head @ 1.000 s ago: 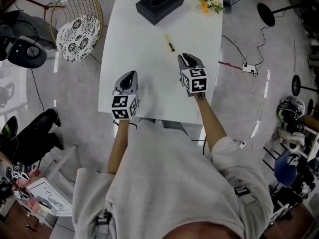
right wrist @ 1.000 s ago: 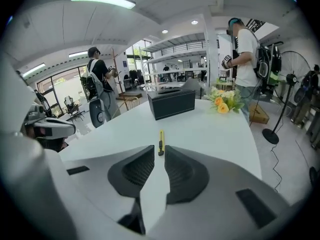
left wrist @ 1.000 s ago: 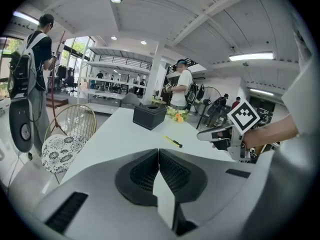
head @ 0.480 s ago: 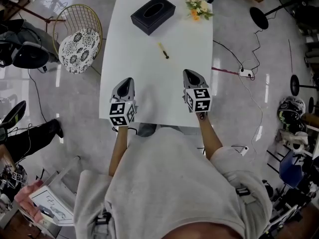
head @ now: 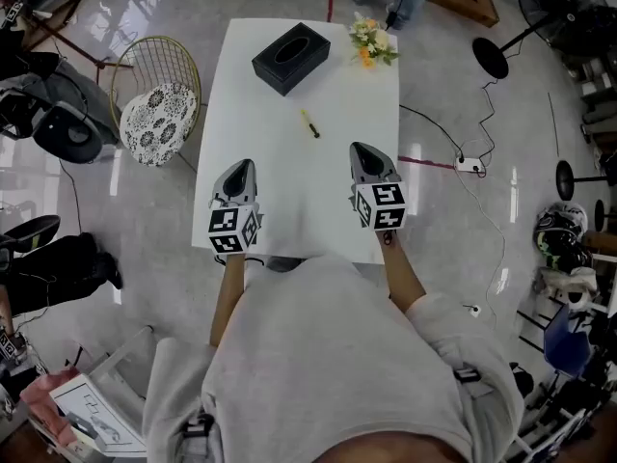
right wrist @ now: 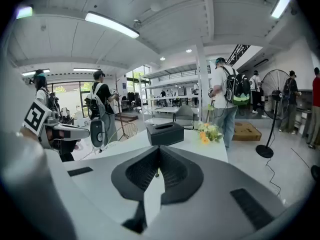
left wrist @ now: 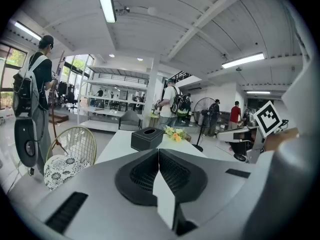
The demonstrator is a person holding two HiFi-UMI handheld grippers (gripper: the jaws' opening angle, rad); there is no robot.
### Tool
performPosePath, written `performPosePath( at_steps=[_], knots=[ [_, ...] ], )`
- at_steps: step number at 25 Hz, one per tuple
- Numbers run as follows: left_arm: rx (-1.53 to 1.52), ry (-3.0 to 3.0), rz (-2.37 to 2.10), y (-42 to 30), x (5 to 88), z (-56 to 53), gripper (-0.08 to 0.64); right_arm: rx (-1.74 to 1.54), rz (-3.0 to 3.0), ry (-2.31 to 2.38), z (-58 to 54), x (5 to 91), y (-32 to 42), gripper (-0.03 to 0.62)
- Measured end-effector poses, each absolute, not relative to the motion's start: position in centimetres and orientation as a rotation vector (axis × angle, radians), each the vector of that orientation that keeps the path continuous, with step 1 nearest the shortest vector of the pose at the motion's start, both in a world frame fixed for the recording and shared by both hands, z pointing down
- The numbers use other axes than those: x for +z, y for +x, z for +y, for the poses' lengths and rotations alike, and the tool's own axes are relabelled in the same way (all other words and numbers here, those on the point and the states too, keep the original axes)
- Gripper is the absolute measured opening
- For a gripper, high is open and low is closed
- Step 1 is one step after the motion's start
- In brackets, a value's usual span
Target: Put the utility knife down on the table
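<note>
The utility knife [head: 308, 123] lies free on the white desk [head: 253, 95], about halfway along it, nearer than the black tissue box [head: 290, 57] and the flowers [head: 369, 41] at the far end. The left claw [head: 241, 167] hovers over the near left of the desk and the right claw [head: 362, 150] over the near right, both well apart from the knife. Each claw's jaws are pressed together with nothing between them.

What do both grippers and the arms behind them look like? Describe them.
Left gripper and right gripper are alike: tapered grey shells with dark ribbed fingers, each carrying a white cube of black square markers. Light grey short sleeves leave the forearms bare.
</note>
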State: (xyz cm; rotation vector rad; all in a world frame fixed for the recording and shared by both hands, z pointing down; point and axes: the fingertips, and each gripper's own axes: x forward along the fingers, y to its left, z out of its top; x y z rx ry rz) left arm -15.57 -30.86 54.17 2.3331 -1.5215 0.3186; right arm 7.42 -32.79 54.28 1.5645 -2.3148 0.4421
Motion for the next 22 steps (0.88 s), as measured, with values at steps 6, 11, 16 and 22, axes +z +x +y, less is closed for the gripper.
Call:
performPosePath(
  at_steps=[6,11,16,22],
  knots=[
    [0.282,2.385,-1.543,-15.3,52.0,-32.1,0.02,0.346,-2.355,1.59,-34.0,51.2,7.6,0.031],
    [0.265,2.415,-1.55,-14.9,50.8,-32.8,0.02,0.324,-2.37,1.602,-34.7,50.3,7.8,0.031],
    [0.245,2.435,-1.565,-15.0,49.7,-33.4,0.02,0.297,-2.384,1.61,-34.9,49.5,7.5,0.032],
    [0.238,2.449,-1.571,-15.1,49.0,-33.7,0.02,0.292,-2.386,1.609,-34.9,49.4,7.2,0.031]
  ],
)
